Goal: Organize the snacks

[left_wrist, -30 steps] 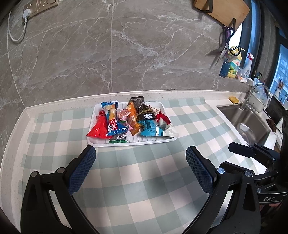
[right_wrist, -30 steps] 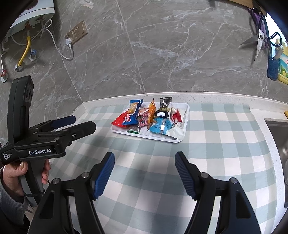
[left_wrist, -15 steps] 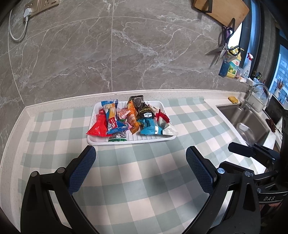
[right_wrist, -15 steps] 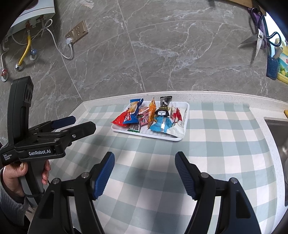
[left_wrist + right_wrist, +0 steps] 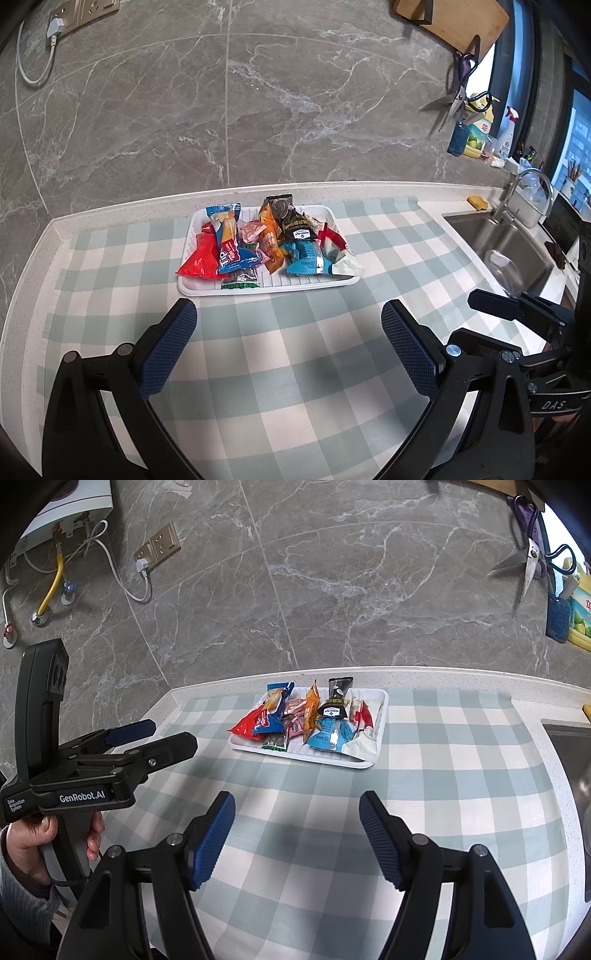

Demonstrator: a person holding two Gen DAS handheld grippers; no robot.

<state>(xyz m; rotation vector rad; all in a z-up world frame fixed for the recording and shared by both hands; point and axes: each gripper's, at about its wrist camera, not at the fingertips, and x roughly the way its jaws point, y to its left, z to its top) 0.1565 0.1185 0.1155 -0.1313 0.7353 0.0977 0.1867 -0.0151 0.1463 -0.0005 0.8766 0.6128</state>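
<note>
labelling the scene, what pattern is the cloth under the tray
Pale green and white check cloth, clearest in the left wrist view.

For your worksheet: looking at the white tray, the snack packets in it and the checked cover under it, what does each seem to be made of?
White tray: probably matte moulded plastic or foam; thin rim and ribbed floor.
Snack packets: glossy plastic film or foil; bright glare, crinkles, crimped ends.
Checked cover: looks like soft cloth or vinyl with a dull finish; which one cannot be told.

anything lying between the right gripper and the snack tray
Nothing: in the right wrist view, only bare checked cloth lies between the open right gripper and the white tray of snacks.
</note>
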